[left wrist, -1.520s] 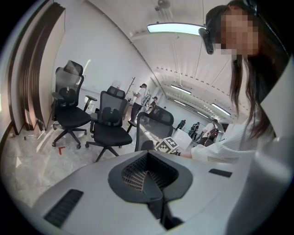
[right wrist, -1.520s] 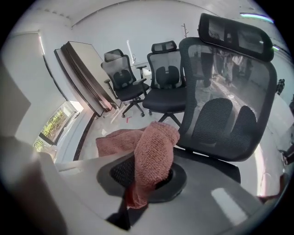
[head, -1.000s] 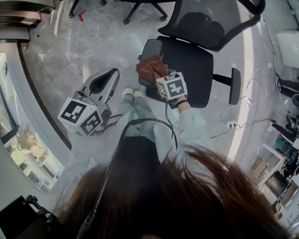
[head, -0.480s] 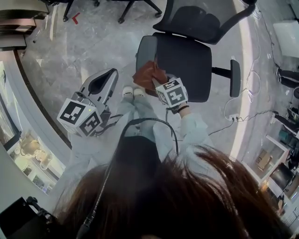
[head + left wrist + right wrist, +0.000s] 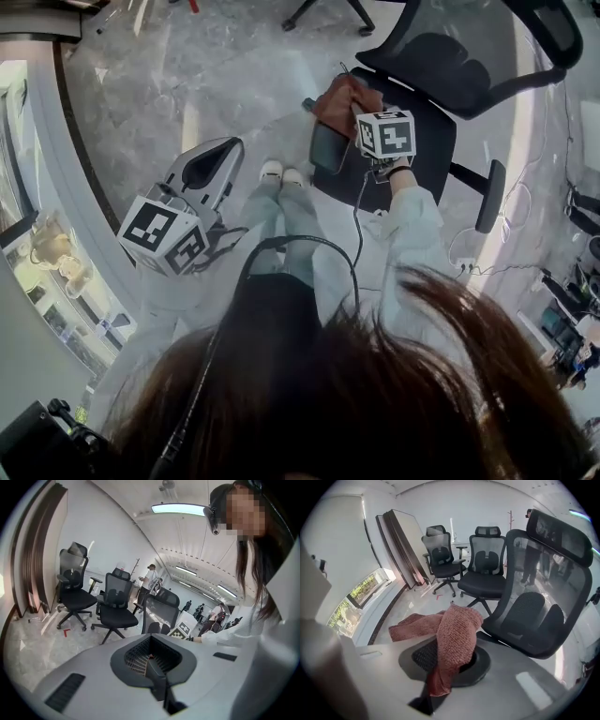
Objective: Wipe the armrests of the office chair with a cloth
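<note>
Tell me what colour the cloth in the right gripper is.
The cloth is a reddish, rust-pink colour; the right gripper view shows it best.

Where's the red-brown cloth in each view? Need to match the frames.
Head view: cloth upper centre, just above the marker cube.
Left gripper view: not in it.
Right gripper view: centre, pinched in the right hand-held gripper and draped over it.
Shared landmark: the office chair's mesh backrest.

1. Floor (image 5: 234, 84): glossy grey marble-pattern tiles.
2. Chair (image 5: 431, 150) stands on it, upper right.
3. White shoes (image 5: 281, 173) just beside the chair.
4. Cables (image 5: 487, 269) trail at right.
5. Another chair's base (image 5: 328, 11) at top edge.
</note>
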### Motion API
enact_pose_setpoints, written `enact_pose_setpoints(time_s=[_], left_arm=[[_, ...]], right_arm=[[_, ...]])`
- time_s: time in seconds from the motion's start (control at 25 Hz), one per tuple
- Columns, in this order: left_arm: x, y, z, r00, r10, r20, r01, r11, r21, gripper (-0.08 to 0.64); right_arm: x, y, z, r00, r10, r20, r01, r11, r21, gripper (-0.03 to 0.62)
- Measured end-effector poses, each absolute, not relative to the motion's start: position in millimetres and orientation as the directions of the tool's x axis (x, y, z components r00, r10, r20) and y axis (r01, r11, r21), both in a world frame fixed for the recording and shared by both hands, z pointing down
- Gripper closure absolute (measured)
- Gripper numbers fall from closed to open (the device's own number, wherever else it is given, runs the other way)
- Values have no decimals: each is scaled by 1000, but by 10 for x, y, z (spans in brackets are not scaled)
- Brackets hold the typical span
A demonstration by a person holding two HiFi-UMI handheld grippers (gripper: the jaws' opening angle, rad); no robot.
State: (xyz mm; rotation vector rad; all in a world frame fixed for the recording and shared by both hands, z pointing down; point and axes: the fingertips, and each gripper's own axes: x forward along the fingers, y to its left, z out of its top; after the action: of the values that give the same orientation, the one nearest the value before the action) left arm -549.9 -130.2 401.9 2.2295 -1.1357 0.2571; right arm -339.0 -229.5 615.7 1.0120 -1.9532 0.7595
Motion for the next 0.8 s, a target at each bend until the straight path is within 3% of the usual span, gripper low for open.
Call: enact_pose_setpoints(time_s=[0.32,0.52,0.8], left_arm=[[-5756,-1187,4052,571,-696,436,-810,-390,438,557],[-5827,-1197,4041,563,-705,430,-813,-381,440,557],[-5657,-1318,3974,609,-695,381,-777,-427,463,557]], right_arm=[[-3155,-2919,6237,-264,-451,853,-931,351,-102,546],[-3022,-2985,6264,-267,-444,855,-956,232,-178,546],[-3154,-2310,6224,-297,-347,890,-908,392,-151,546]])
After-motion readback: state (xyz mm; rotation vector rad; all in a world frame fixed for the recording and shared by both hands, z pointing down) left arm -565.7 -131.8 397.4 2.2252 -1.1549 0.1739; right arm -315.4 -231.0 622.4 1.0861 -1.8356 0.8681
